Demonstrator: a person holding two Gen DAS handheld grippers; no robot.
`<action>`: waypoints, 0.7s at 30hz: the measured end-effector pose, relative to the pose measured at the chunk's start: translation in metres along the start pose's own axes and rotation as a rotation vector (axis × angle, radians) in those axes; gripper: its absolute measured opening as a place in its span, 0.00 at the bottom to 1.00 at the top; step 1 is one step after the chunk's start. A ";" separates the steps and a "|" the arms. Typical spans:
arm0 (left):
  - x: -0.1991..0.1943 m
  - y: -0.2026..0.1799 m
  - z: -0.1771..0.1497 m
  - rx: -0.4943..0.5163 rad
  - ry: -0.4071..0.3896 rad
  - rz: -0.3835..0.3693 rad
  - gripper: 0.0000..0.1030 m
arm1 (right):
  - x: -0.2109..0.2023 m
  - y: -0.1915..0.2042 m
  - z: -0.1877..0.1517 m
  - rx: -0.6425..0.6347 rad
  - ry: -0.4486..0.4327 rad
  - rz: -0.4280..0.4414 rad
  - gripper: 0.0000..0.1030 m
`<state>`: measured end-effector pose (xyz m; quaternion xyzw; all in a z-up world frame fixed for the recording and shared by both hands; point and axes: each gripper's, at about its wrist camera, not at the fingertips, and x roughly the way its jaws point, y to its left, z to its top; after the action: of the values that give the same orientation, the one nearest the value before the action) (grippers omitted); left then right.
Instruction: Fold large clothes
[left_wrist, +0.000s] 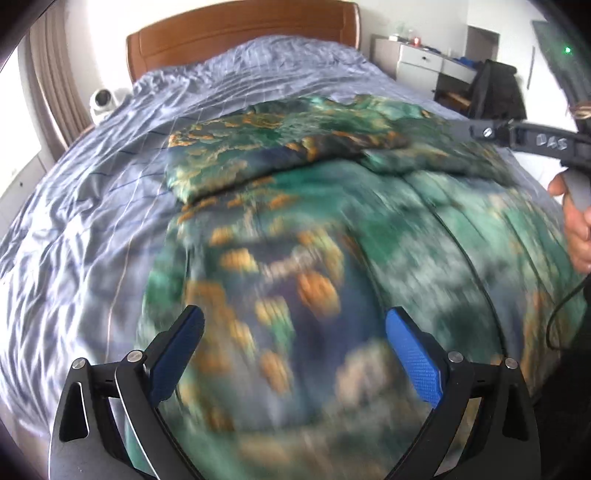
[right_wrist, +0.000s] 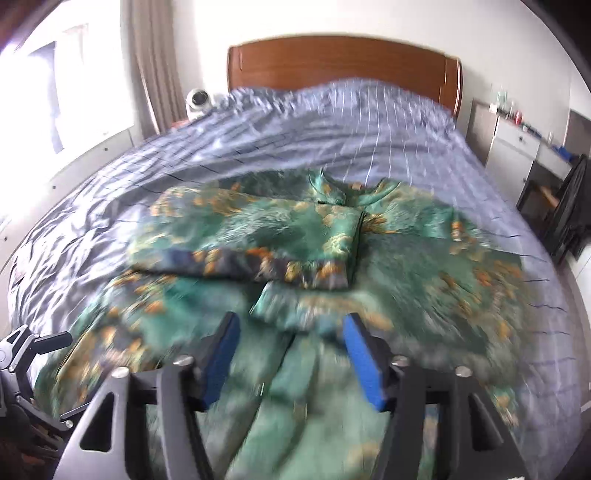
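A large green garment with orange and blue print (left_wrist: 303, 229) lies spread on the bed, its sleeves folded across the chest (right_wrist: 258, 236). My left gripper (left_wrist: 295, 332) is open and empty, hovering above the garment's lower part. My right gripper (right_wrist: 291, 343) is open and empty above the garment's middle, just short of a folded sleeve end (right_wrist: 291, 310). The right gripper also shows in the left wrist view (left_wrist: 517, 134), at the garment's right side. The left gripper's frame shows at the left edge of the right wrist view (right_wrist: 26, 350). Both views are motion blurred.
The bed has a blue-grey striped cover (right_wrist: 332, 125) and a brown wooden headboard (right_wrist: 343, 62). A small white camera (right_wrist: 199, 99) sits at the head end on the left. White drawers (left_wrist: 424, 62) and a dark chair (left_wrist: 495, 88) stand on the right.
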<state>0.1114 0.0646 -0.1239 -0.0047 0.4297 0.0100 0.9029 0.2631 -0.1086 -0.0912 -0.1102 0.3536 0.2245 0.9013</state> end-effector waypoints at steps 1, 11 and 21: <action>-0.004 -0.003 -0.004 0.005 -0.004 -0.003 0.96 | -0.018 0.002 -0.012 -0.007 -0.024 -0.009 0.68; -0.032 -0.028 -0.026 0.085 -0.054 -0.022 0.96 | -0.084 -0.006 -0.108 0.053 -0.021 -0.084 0.76; -0.043 -0.033 -0.036 0.064 -0.059 -0.018 0.96 | -0.105 -0.002 -0.131 0.104 -0.057 -0.062 0.76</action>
<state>0.0577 0.0303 -0.1133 0.0206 0.4030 -0.0115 0.9149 0.1186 -0.1916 -0.1138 -0.0677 0.3356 0.1809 0.9220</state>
